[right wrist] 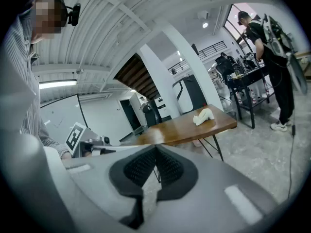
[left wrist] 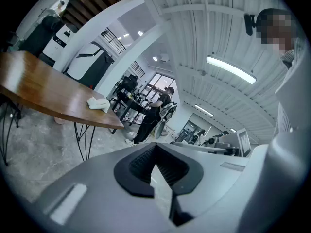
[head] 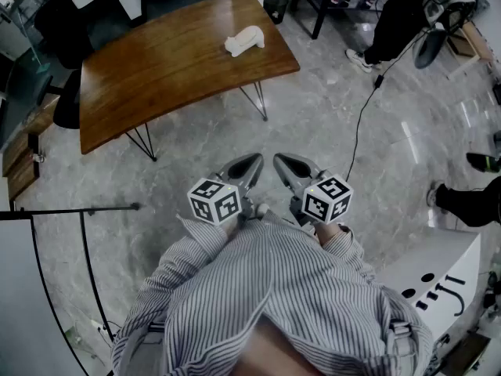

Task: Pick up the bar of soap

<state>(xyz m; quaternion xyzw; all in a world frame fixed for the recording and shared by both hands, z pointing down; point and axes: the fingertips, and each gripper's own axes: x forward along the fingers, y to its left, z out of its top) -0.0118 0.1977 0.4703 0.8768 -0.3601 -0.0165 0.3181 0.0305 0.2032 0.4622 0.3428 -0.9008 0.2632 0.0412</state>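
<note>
The bar of soap [head: 245,40], a pale lumpy shape, lies on the curved wooden surface [head: 156,77] near its far right edge, well apart from both tools. The left tool [head: 252,163] and the right tool [head: 282,163] hang side by side over the grey marble floor [head: 329,124], close in front of the person's striped shirt [head: 266,288]. Their tips point toward the surface. In the left gripper view the left tool [left wrist: 155,147] is clenched, its ribbed black pads meeting with nothing between them. The right gripper view shows the right tool [right wrist: 155,149] clenched and empty too, with the soap [right wrist: 203,116] far off on the surface [right wrist: 175,130]. A black cable [head: 362,116] trails across the floor toward a person in dark clothing [head: 399,14].
</note>
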